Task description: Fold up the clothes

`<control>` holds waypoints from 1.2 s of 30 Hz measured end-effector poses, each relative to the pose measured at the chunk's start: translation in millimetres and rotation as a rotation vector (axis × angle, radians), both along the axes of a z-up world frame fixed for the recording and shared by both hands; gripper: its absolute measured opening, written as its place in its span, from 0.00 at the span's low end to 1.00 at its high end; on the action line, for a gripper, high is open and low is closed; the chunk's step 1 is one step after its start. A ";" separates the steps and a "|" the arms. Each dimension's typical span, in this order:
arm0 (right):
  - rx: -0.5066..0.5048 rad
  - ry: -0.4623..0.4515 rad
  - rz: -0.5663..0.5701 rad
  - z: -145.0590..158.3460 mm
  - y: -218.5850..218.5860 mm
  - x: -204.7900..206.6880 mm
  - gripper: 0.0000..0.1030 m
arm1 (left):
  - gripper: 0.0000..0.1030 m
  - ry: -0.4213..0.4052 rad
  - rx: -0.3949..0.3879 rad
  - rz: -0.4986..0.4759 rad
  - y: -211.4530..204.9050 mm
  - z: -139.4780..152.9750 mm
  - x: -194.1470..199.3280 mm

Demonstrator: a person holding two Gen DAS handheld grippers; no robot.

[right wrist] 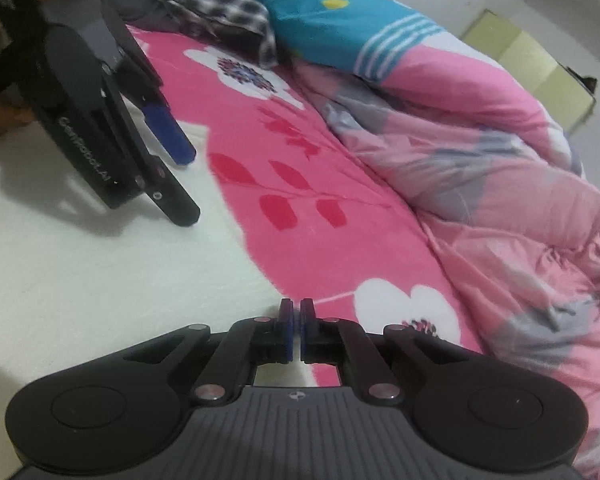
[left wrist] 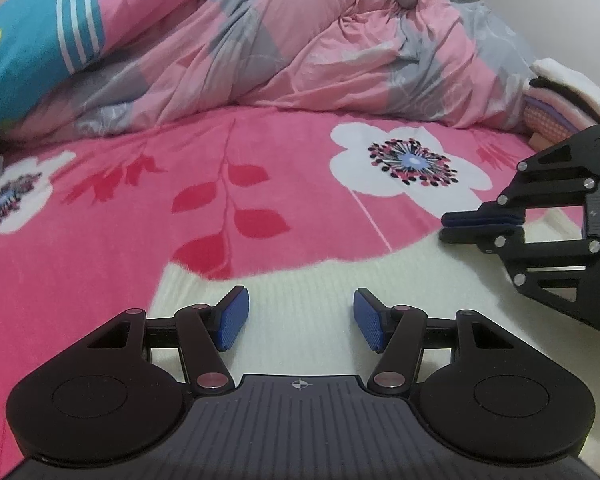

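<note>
A white knit garment [left wrist: 300, 280], ribbed and fuzzy like a sweater, lies flat on the pink floral bedsheet [left wrist: 140, 208], filling the lower middle and lower right of the left wrist view and the left half of the right wrist view. No crease or doubled layer shows in the part in view, so the folding looks barely begun, though most of the garment lies outside both frames. The left gripper [left wrist: 300, 316] hovers over the knit with jaws partly apart and nothing between them. The right gripper [right wrist: 296, 330], at the fabric's edge where white meets pink, has its jaws pressed together; whether they pinch any cloth cannot be told. A rumpled pink-and-grey quilt [left wrist: 340, 48] and a teal striped pillow [left wrist: 32, 40] lie beyond.
</note>
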State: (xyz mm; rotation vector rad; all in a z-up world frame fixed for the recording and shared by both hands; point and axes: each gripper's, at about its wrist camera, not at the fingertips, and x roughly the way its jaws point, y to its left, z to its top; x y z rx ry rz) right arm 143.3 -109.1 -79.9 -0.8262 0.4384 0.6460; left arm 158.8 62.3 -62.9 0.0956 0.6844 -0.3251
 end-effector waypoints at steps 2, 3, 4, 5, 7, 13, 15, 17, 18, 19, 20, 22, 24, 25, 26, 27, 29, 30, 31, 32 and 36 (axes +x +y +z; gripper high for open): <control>-0.029 -0.023 -0.018 -12.7 2.1 3.1 0.01 | 0.57 0.006 0.024 0.001 -3.5 -3.7 2.9; -0.028 -0.018 -0.032 -17.9 2.3 5.8 0.01 | 0.57 0.012 0.033 0.001 -5.0 -6.1 4.5; -0.027 -0.012 -0.045 -23.0 2.4 8.5 0.01 | 0.57 0.019 0.042 0.002 -6.5 -8.6 6.1; -0.027 -0.007 -0.058 -28.1 2.6 11.2 0.01 | 0.57 0.022 0.050 0.003 -7.7 -10.2 7.3; 0.004 0.019 -0.115 -27.3 -1.9 22.3 0.01 | 0.58 0.020 0.065 0.003 -9.4 -11.1 7.1; 0.304 0.114 -0.302 27.3 -80.6 45.2 0.03 | 0.58 0.020 0.074 0.003 -10.2 -11.8 5.9; 0.378 0.119 -0.349 46.4 -114.1 44.6 0.05 | 0.58 0.023 0.069 0.004 -9.3 -11.8 6.5; 0.367 0.146 -0.307 52.0 -131.1 36.3 0.07 | 0.58 0.023 0.064 0.004 -8.2 -11.8 6.3; 0.354 0.160 -0.278 52.9 -136.3 31.3 0.13 | 0.58 0.023 0.062 0.004 -8.2 -11.9 6.2; 0.338 0.173 -0.247 53.0 -139.9 26.4 0.23 | 0.58 0.023 0.061 0.005 -8.5 -12.1 6.0; 0.314 0.186 -0.209 49.7 -136.6 21.3 0.26 | 0.58 0.023 0.060 0.005 -8.4 -12.2 6.0; 0.251 0.196 -0.126 41.8 -128.0 10.4 0.34 | 0.58 0.023 0.058 0.005 -8.1 -12.3 6.3; 0.164 0.176 -0.065 28.8 -112.8 4.4 0.36 | 0.58 0.023 0.057 0.006 -8.0 -12.5 6.4; 0.147 0.176 -0.055 24.6 -108.9 6.3 0.36 | 0.58 0.023 0.057 0.006 -8.2 -12.4 6.3; 0.130 0.176 -0.045 20.4 -104.9 8.2 0.36 | 0.58 0.023 0.057 0.006 -8.5 -12.4 6.2; 0.115 0.177 -0.038 16.5 -101.4 10.0 0.35 | 0.58 0.023 0.057 0.006 -8.4 -12.5 6.1; 0.114 0.188 -0.058 12.6 -99.1 14.1 0.34 | 0.58 0.023 0.054 0.006 -7.8 -12.7 6.0; 0.134 0.191 -0.103 12.7 -103.1 19.8 0.35 | 0.58 0.023 0.051 0.006 -7.4 -12.9 6.1; 0.155 0.194 -0.148 12.7 -107.1 25.5 0.42 | 0.58 0.024 0.048 0.006 -6.8 -13.2 6.3; 0.179 0.194 -0.203 13.3 -112.1 31.3 0.40 | 0.58 0.024 0.044 0.006 -6.2 -13.5 6.7; 0.345 0.171 -0.546 29.1 -161.9 44.5 0.38 | 0.59 0.028 0.031 0.007 -4.7 -13.7 7.2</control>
